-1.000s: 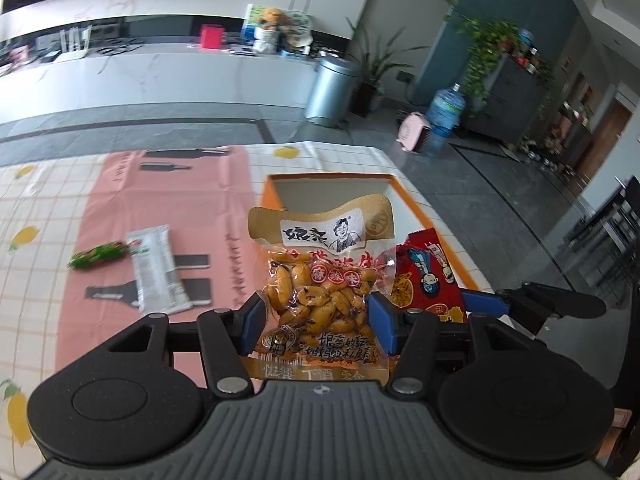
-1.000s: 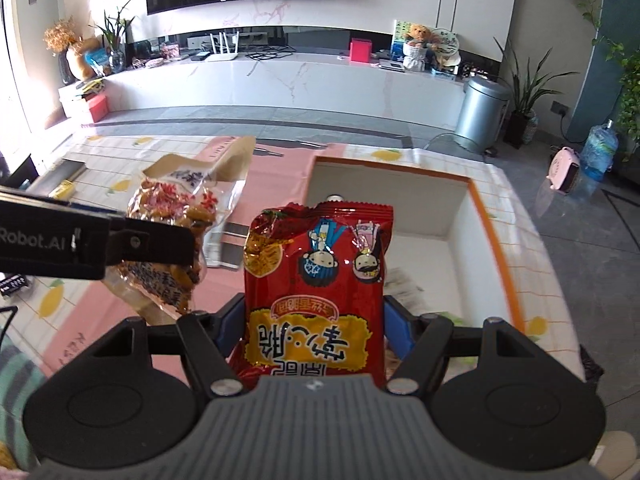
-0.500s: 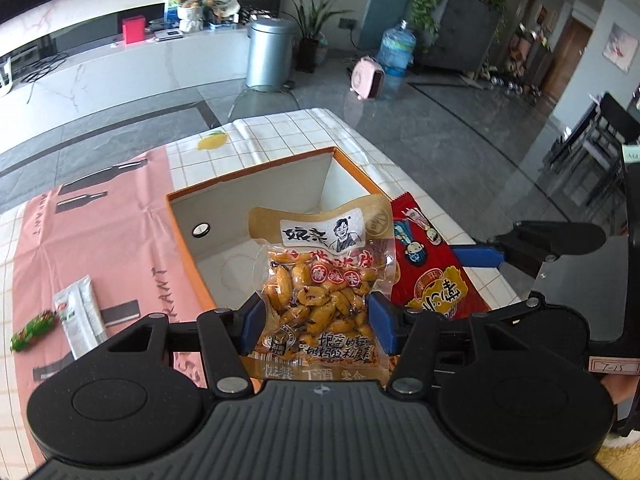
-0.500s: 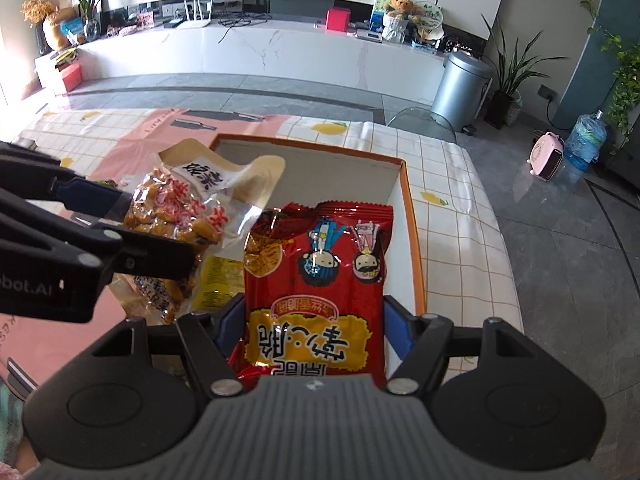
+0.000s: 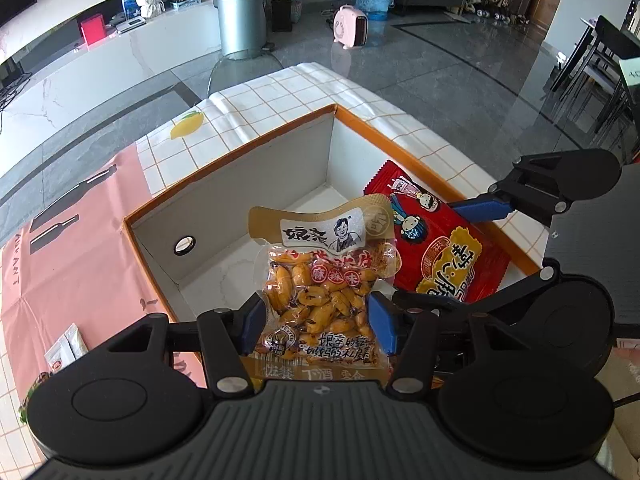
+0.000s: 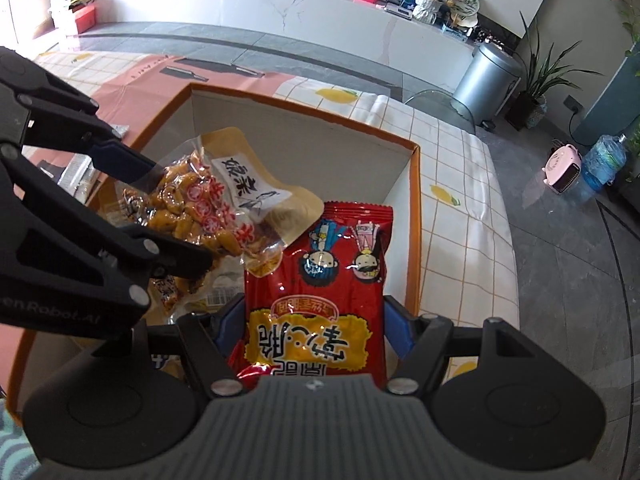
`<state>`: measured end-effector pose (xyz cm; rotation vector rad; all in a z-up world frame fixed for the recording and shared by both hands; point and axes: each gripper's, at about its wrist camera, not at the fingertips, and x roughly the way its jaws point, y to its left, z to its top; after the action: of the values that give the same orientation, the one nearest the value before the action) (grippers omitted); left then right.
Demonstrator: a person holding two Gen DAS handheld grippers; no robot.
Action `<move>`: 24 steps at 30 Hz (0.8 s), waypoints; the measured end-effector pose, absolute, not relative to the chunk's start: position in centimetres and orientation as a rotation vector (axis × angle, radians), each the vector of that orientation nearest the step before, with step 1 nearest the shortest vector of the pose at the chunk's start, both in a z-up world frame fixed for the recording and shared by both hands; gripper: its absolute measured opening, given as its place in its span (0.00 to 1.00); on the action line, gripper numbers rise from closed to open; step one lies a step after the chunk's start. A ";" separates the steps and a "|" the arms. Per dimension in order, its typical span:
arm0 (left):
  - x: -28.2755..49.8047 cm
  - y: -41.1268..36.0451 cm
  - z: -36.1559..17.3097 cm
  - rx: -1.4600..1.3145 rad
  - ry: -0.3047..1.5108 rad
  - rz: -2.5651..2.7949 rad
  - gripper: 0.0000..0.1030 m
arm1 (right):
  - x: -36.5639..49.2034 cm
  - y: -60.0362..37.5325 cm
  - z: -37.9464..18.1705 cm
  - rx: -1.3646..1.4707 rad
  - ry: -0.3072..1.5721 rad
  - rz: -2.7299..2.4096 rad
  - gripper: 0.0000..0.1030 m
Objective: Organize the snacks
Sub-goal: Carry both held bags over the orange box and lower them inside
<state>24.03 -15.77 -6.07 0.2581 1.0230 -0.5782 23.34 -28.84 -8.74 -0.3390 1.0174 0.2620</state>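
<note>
My left gripper is shut on a clear bag of yellow beans with a tan header and holds it over the open white box with an orange rim. My right gripper is shut on a red snack packet and holds it over the same box, to the right of the bean bag. The red packet also shows in the left wrist view. Yellow packets lie in the box under the left gripper, mostly hidden.
The box sits on a table with a checked cloth and a pink mat. Small white sachets lie on the mat to the left of the box. Beyond the table's edge is grey floor with a metal bin.
Both grippers have moved forward and to the right with their packets, from the pink mat to over the box. The two packets are now closer together.
</note>
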 end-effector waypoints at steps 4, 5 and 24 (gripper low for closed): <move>24.9 -15.7 -6.8 0.278 1.040 -0.579 0.61 | 24.4 -28.7 -9.7 -0.344 1.034 0.282 0.66; 25.0 -15.7 -6.9 0.286 1.042 -0.580 0.61 | 24.6 -28.6 -10.0 -0.348 1.038 0.287 0.66; 25.5 -16.5 -8.8 0.393 1.067 -0.563 0.61 | 25.2 -27.3 -12.1 -0.417 1.092 0.350 0.67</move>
<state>25.53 -16.45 -8.83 0.3934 1.0670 -0.5631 25.20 -27.27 -12.06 -0.4171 1.0924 0.3500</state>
